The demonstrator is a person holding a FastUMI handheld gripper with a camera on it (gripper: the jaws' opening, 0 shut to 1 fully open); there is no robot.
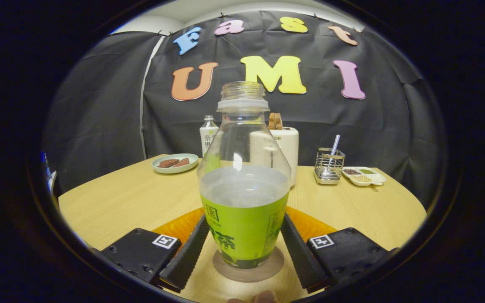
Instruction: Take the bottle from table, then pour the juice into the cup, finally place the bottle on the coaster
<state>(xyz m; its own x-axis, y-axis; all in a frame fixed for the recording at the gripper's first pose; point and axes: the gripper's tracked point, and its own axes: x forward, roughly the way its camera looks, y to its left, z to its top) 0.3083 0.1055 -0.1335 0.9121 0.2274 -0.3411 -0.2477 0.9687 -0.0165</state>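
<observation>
A clear, uncapped bottle (244,185) with a green label stands upright on a round brown coaster (270,267) on the wooden table (116,202). It holds a little liquid, level with the top of the label. My gripper (243,219) has one finger on each side of the bottle. Both fingertips (198,231) lie against the label, so the gripper is shut on the bottle. The bottle's base rests on the coaster between the fingers.
An orange mat (179,227) lies under the fingers, behind the coaster. Beyond the bottle stand a white toaster (286,147) with bread, a second bottle (208,134), a plate of brown pieces (175,163), a wire holder (329,166) and a snack dish (363,176).
</observation>
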